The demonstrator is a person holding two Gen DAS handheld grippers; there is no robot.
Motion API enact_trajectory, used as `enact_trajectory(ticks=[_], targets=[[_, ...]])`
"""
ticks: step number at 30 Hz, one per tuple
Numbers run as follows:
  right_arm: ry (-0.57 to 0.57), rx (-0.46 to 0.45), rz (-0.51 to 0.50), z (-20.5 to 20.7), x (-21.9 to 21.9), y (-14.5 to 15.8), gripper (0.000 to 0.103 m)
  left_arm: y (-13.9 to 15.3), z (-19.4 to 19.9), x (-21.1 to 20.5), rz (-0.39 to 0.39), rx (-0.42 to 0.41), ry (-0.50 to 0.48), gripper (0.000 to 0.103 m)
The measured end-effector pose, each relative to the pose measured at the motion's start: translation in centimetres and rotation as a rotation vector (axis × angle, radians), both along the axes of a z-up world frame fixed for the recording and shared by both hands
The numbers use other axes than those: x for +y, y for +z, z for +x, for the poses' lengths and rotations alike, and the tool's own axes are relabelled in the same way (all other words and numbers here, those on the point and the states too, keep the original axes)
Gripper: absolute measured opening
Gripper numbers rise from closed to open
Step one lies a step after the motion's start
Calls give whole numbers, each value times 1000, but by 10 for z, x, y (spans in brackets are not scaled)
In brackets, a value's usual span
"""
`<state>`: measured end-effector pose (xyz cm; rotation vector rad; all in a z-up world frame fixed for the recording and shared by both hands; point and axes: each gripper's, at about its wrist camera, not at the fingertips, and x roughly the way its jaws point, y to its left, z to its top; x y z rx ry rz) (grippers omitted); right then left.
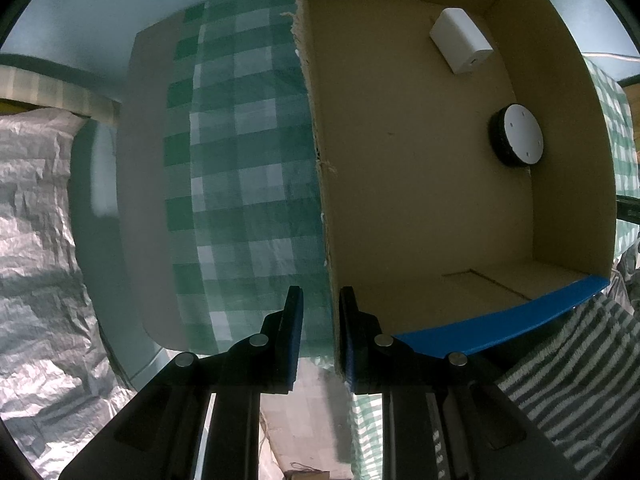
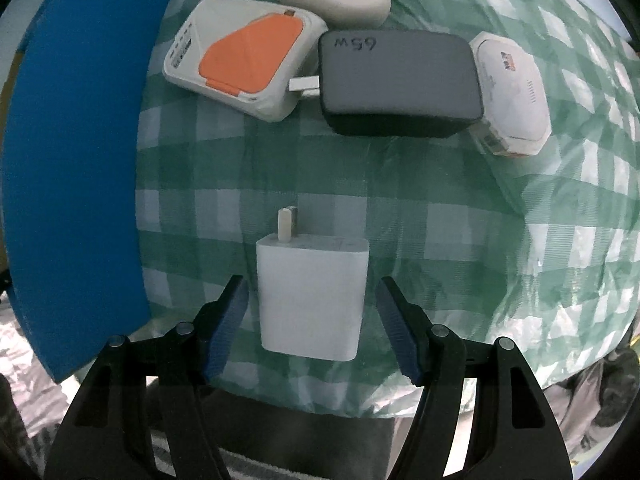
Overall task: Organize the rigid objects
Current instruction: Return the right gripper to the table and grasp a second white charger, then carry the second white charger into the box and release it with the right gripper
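Right wrist: five chargers (image 2: 312, 300), left: two (image 1: 460, 40)

left hand-held gripper (image 1: 320, 312): black frame, blue pads, silver screws | right hand-held gripper (image 2: 312, 312): same

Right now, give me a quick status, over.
Left claw clamped on cardboard box wall. Right claw open, straddling white charger, not touching. Nothing blocking it.

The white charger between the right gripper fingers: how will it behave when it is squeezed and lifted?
The white charger looks rigid and boxy, so probably firm. Its smooth sides may slip on the pads. Lying flat, it should not roll.
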<state>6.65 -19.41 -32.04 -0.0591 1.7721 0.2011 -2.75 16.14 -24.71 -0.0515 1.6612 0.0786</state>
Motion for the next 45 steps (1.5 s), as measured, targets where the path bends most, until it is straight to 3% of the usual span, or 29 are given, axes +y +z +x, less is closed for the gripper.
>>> enact_trajectory(ticks=[12, 18, 36, 45], targets=[[49, -3, -36, 1, 16, -8, 53, -2, -1, 2, -6, 1, 2, 18], [82, -26, -21, -9, 20, 6, 53, -2, -2, 3, -4, 1, 4, 18], [192, -123, 96, 9, 53, 95, 53, 0, -4, 3, -4, 0, 3, 18], [294, -172, 148, 6, 103, 143, 53, 1, -4, 2, 2, -3, -3, 18]])
